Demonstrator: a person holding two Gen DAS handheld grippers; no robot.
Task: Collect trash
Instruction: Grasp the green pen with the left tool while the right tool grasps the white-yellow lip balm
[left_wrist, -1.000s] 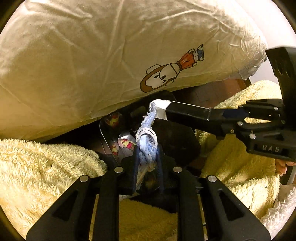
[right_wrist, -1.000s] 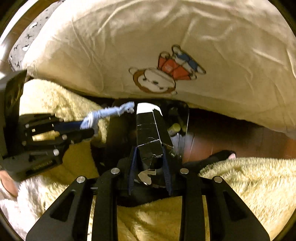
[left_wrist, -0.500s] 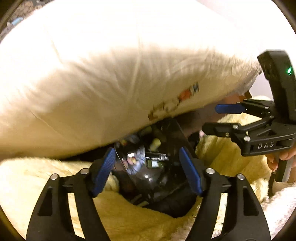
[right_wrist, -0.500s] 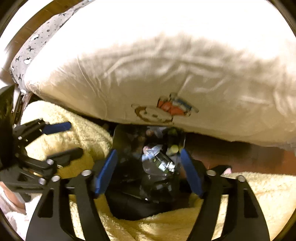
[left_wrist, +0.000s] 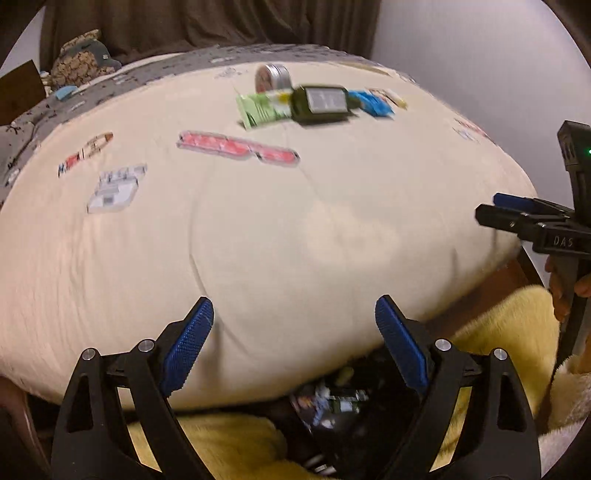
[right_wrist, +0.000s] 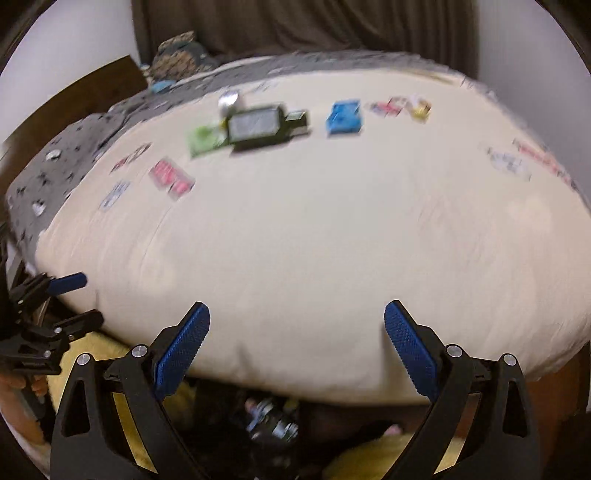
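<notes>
My left gripper (left_wrist: 294, 325) and my right gripper (right_wrist: 297, 328) are both open and empty, raised over the near edge of a cream duvet (left_wrist: 277, 221). Far up on the duvet lie a dark green bottle (left_wrist: 320, 104), a green packet (left_wrist: 258, 109), a round tin (left_wrist: 271, 76) and a blue packet (left_wrist: 373, 104). The bottle (right_wrist: 264, 125), green packet (right_wrist: 205, 142) and blue packet (right_wrist: 344, 117) also show in the blurred right wrist view. Below the duvet edge a black bag (left_wrist: 332, 410) holds collected trash. The right gripper shows in the left wrist view (left_wrist: 517, 216).
A yellow fluffy blanket (left_wrist: 509, 325) lies around the black bag. A grey patterned bedspread (left_wrist: 44, 107) and a patterned cushion (left_wrist: 79, 57) sit at the far side of the bed. Dark curtains (right_wrist: 295, 26) hang behind. The left gripper shows in the right wrist view (right_wrist: 55, 306).
Both grippers let go of their items, a blue-white wad and a black box, over the bag and opened. They then lifted up and now look over the top of the duvet.
</notes>
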